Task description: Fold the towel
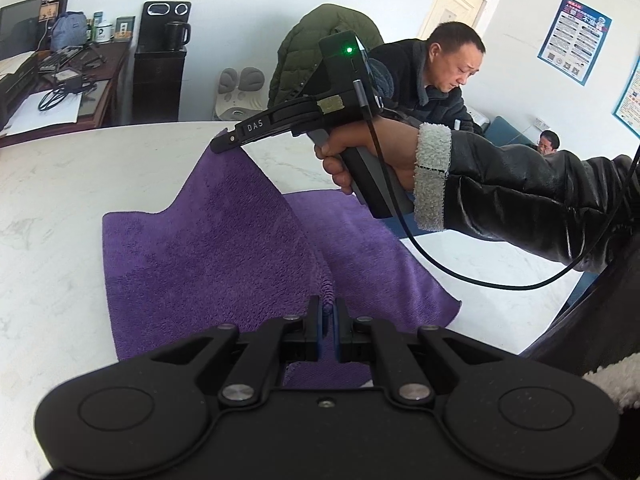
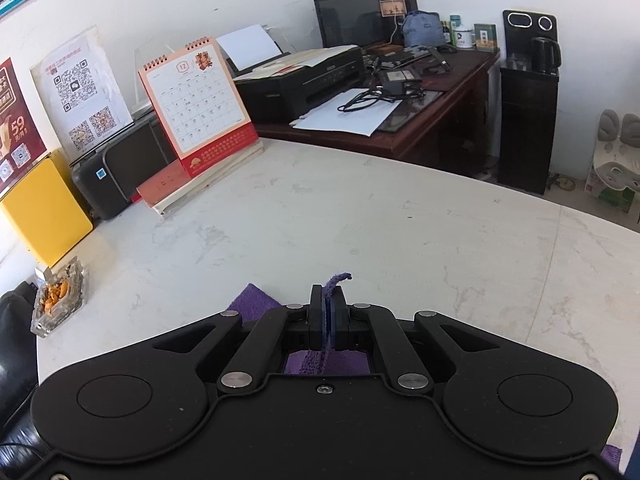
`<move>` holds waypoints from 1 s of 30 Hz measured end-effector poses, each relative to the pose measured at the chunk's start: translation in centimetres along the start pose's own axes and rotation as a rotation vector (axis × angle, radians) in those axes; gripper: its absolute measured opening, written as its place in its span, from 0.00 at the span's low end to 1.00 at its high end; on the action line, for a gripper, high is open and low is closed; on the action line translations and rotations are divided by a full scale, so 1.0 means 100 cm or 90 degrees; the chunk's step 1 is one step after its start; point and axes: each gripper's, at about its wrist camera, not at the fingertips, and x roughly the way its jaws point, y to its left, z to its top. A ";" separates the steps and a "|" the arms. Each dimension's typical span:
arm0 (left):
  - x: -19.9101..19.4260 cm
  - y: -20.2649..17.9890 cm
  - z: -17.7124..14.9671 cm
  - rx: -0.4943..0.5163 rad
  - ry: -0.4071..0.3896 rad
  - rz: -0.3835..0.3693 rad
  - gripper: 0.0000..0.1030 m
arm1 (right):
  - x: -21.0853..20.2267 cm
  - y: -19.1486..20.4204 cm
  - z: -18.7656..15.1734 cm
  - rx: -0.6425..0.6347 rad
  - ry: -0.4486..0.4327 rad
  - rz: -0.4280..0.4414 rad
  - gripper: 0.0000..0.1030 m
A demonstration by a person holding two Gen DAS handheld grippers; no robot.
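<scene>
Both tools were clamped on the purple towel (image 1: pixel 208 248): the right tool (image 2: pixel 329 312) held its far corner raised, the left tool (image 1: pixel 328 312) pinched the near edge above the table (image 1: pixel 60 200).

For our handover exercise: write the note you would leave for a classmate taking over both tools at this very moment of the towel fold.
Left tool: nearly shut, pinching the near edge of the purple towel.
Right tool: shut on a far corner of the towel, held up off the white table; a tuft sticks out past its tips.
Towel: partly lifted into a peak under the right tool, the rest lying flat on the table.
Done: both grips taken, one side raised.
Left: probably carry the raised side over, lay it edge to edge, release, smooth, then any further fold.
</scene>
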 end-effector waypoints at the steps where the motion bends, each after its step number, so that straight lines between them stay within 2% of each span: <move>1: 0.002 -0.002 0.001 0.003 0.000 -0.003 0.04 | -0.002 -0.002 -0.001 0.001 -0.001 -0.002 0.02; 13: 0.023 -0.024 0.014 0.034 0.004 -0.029 0.04 | -0.038 -0.041 -0.015 0.020 -0.012 -0.024 0.02; 30: 0.057 -0.064 0.043 0.081 -0.004 -0.100 0.05 | -0.085 -0.092 -0.026 0.022 -0.024 -0.048 0.02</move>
